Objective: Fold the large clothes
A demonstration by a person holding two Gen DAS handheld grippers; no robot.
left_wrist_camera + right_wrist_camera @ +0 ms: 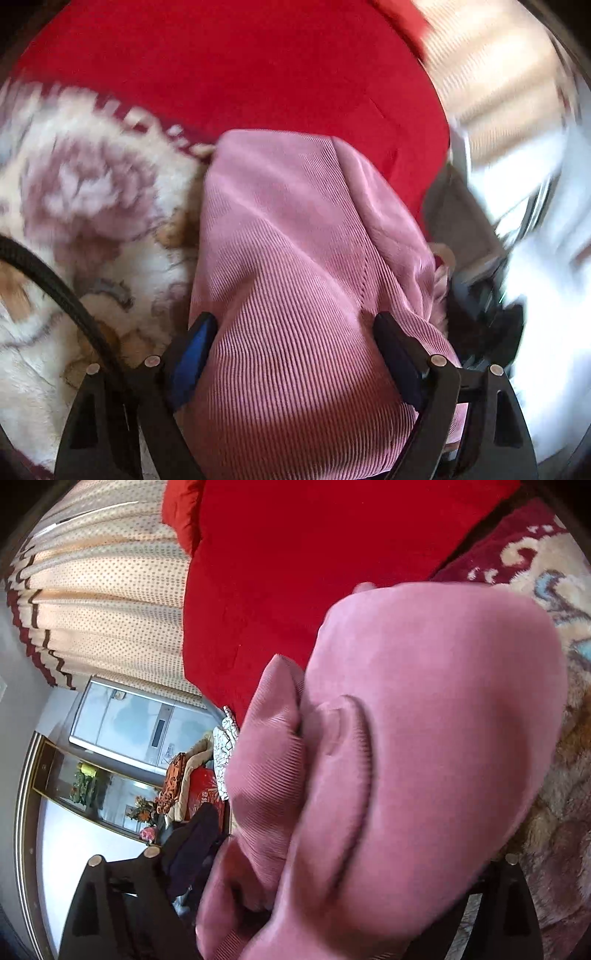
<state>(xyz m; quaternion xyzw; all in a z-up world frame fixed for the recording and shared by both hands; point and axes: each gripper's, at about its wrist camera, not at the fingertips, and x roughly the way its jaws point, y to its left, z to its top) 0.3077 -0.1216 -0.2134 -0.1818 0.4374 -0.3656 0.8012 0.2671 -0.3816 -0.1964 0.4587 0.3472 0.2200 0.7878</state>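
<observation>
Left gripper (291, 336) jaws spread around pink corduroy garment (295, 240) beside red blanket (240, 66); right unclear; pull edges level.

- A red blanket (295, 572) covers the bed.
- A flowery rug (92, 221) lies beside it.
- A dotted curtain (103, 602) hangs by a glass cabinet (92, 786).

Bed is covered by a plush floral blanket (92, 206), cream with mauve and maroon pattern. Red quilt (240, 66) lies on the far side. Pink corduroy garment (288, 258) overlaps both, near centre.
</observation>
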